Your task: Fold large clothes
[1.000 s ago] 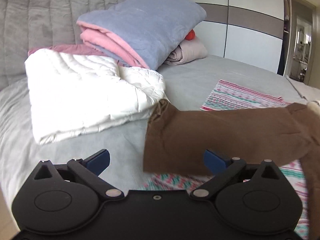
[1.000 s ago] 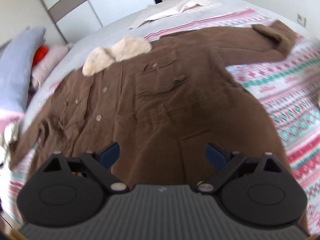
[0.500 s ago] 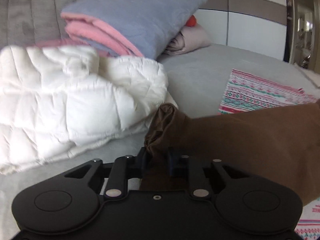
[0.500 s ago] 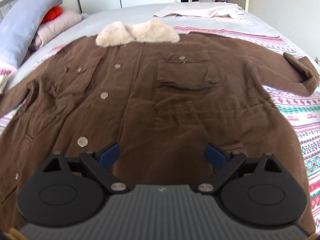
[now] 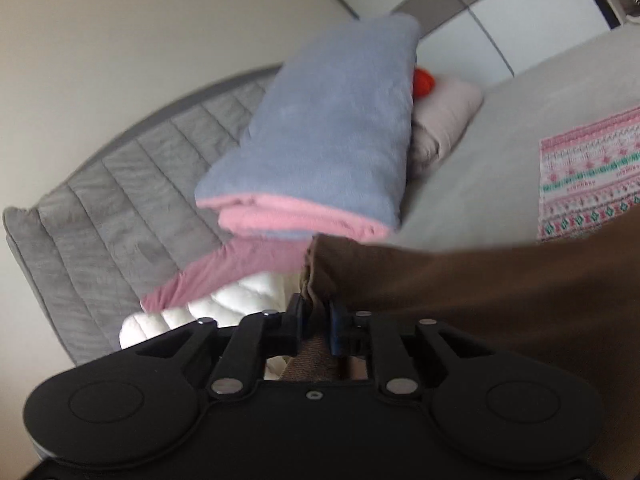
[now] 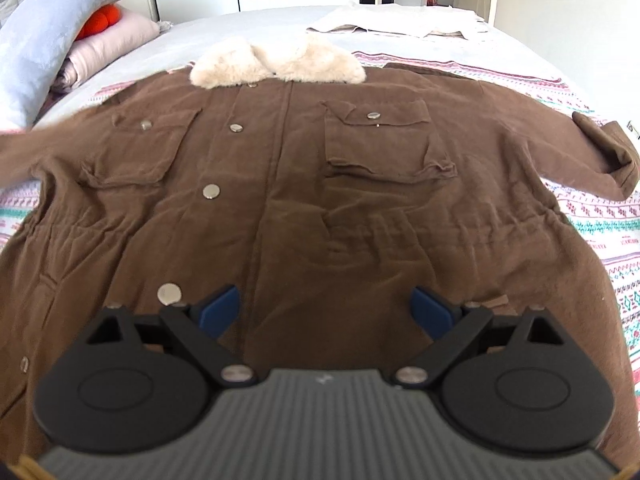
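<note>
A brown coat (image 6: 304,184) with a cream fur collar (image 6: 276,62) lies front up and buttoned on the bed. Its far sleeve (image 6: 600,152) rests spread out to the right. My left gripper (image 5: 318,322) pinches the cuff of the other sleeve (image 5: 480,288), which is lifted off the bed and blurred at the left edge of the right wrist view. The jaws are easing apart with the fabric still between the pads. My right gripper (image 6: 326,308) hovers open over the coat's lower front, holding nothing.
A folded blue and pink blanket (image 5: 328,140) leans on a beige pillow (image 5: 440,128) by the grey headboard (image 5: 120,200). A white quilt (image 5: 224,308) lies just beyond the left gripper. A patterned cloth (image 5: 588,172) lies under the coat; a cream garment (image 6: 400,20) lies beyond the collar.
My left gripper went from open to closed on the sleeve cuff, then lifted it and rolled sideways. The right gripper swung to face the coat squarely and stayed open.
</note>
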Demonstrator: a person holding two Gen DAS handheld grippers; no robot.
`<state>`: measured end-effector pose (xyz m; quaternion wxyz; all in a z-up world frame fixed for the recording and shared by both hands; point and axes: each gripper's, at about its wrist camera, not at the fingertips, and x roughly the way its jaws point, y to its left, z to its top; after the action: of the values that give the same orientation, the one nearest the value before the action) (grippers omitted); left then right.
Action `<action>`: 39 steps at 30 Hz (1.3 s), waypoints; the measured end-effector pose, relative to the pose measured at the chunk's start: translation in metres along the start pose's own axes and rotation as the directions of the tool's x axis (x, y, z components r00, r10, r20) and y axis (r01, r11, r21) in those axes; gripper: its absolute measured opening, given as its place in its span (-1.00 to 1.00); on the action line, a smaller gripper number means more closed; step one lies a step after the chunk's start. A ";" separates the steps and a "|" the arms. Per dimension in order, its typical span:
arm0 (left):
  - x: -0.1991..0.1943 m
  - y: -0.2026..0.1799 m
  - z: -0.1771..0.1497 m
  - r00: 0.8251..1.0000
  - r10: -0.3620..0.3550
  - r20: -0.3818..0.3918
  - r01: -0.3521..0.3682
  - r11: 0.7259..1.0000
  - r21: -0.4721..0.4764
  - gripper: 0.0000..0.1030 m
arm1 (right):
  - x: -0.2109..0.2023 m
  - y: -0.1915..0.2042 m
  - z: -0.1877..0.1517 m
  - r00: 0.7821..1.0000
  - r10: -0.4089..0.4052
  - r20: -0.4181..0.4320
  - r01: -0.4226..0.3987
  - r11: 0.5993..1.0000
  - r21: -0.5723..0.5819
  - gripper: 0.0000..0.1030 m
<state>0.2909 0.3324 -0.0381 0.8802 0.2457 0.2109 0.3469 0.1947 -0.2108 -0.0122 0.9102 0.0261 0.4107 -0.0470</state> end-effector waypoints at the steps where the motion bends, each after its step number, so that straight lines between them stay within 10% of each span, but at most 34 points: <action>1: -0.006 -0.001 -0.002 1.000 0.009 -0.002 -0.009 1.000 -0.025 -0.47 | -0.002 -0.001 0.000 1.000 0.006 0.003 -0.006 1.000 0.005 0.82; 5: -0.049 0.000 0.014 0.999 -0.027 0.039 0.029 0.997 -0.065 0.43 | -0.013 -0.007 -0.002 0.999 0.028 0.019 -0.029 1.000 0.007 0.82; 10: -0.103 -0.015 0.050 0.968 -0.249 0.036 0.251 0.962 -0.110 0.55 | -0.026 -0.020 0.000 0.998 0.032 0.050 -0.033 0.999 0.031 0.82; 17: -0.167 -0.061 0.099 0.826 -0.563 0.011 0.555 0.810 -0.188 0.83 | -0.049 -0.065 0.020 0.992 -0.003 0.127 -0.012 0.993 0.117 0.93; 23: -0.215 -0.123 0.139 0.691 -0.722 0.032 0.711 0.672 -0.209 0.95 | -0.051 -0.155 0.078 0.953 -0.249 0.175 0.225 0.963 0.148 0.93; 29: -0.244 -0.209 0.160 0.607 -0.793 0.061 0.780 0.579 -0.239 0.95 | -0.018 -0.276 0.144 0.878 -0.457 0.145 0.393 0.859 0.327 0.92; 36: -0.257 -0.303 0.129 0.510 -0.848 0.146 0.819 0.427 -0.384 0.95 | 0.085 -0.309 0.163 0.915 -0.402 0.010 0.386 0.885 0.261 -0.08; 39: -0.256 -0.323 0.114 0.513 -0.849 0.128 0.817 0.438 -0.376 0.99 | 0.118 -0.299 0.160 0.952 -0.306 -0.010 0.301 0.928 0.220 -0.25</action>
<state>0.3449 -0.0898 -0.0833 0.9564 -0.0843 0.2655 -0.0872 0.3595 -0.5295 0.0027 0.8885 0.0619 0.3909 -0.2323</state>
